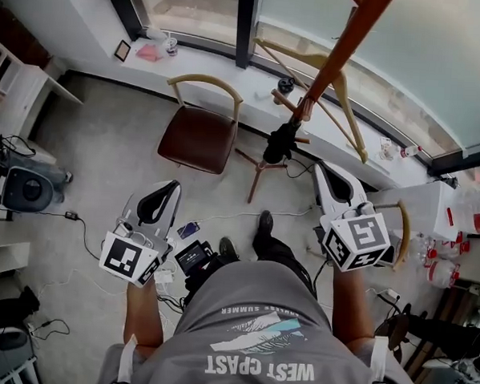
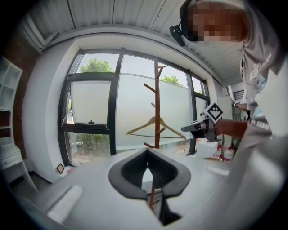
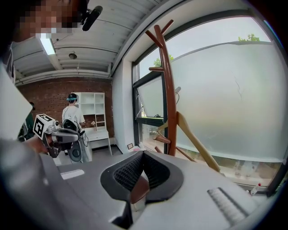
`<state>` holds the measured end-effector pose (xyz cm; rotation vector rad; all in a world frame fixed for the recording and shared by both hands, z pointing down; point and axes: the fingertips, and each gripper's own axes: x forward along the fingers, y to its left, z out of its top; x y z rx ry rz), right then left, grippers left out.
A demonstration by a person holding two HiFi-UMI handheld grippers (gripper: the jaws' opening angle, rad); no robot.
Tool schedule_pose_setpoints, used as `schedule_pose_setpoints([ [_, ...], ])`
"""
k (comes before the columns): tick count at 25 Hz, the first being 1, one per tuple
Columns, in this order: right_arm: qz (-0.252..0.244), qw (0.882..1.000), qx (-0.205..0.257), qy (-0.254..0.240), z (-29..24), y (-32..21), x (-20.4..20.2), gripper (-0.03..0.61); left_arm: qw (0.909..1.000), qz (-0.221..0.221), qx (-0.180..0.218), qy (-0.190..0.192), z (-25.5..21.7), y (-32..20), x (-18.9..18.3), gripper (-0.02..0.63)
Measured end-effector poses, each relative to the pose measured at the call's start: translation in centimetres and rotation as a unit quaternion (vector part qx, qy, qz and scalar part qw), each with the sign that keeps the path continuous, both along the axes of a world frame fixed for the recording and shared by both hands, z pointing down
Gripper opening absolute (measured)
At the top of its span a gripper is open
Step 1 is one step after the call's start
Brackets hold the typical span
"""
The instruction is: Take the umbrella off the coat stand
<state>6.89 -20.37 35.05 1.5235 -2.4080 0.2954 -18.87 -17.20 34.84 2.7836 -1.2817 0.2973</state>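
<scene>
A folded black umbrella [image 1: 280, 141] hangs low on the reddish-brown coat stand [image 1: 335, 60], just above its splayed feet. A bare wooden hanger [image 1: 342, 88] hangs from the same pole. My left gripper [image 1: 174, 185] is to the left of the stand and my right gripper [image 1: 323, 169] to its right, both apart from the umbrella. In the left gripper view the stand [image 2: 156, 103] and hanger [image 2: 139, 128] rise beyond the shut left gripper [image 2: 147, 151]. The right gripper [image 3: 143, 153] is shut on nothing, with the pole [image 3: 170, 103] just ahead.
A brown-seated chair [image 1: 197, 137] stands left of the stand under the window sill [image 1: 231, 62]. A white box [image 1: 432, 201] and bottles [image 1: 445, 262] sit at the right. Cables and a grey device [image 1: 23, 188] lie on the floor at left. Another person [image 3: 72, 112] stands far back.
</scene>
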Motion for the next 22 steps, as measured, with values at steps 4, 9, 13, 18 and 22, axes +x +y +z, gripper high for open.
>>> schedule_pose_setpoints([
  [4, -0.008, 1.0, -0.007, 0.005, 1.1, -1.8, -0.4, 0.002, 0.9999, -0.007, -0.01, -0.001, 0.8, -0.8, -0.1, 0.002],
  [9, -0.007, 1.0, -0.018, 0.01, 2.7, -4.1, -0.4, 0.003, 0.9998, -0.011, -0.017, -0.002, 1.4, -2.1, 0.2, 0.002],
  [13, -0.003, 0.999, -0.029, 0.014, 4.1, -5.9, -0.5, 0.003, 0.9997, -0.009, -0.023, -0.004, 1.9, -3.3, 0.3, 0.002],
  [18, 0.003, 0.999, -0.042, 0.017, 6.2, -7.5, -0.2, 0.003, 0.9995, -0.009, -0.029, -0.005, 2.5, -4.1, 0.7, 0.002],
  [22, 0.009, 0.998, -0.054, 0.022, 7.8, -8.6, 0.0, 0.022, 0.9992, -0.011, -0.037, -0.007, 3.0, -4.3, 0.9, 0.002],
])
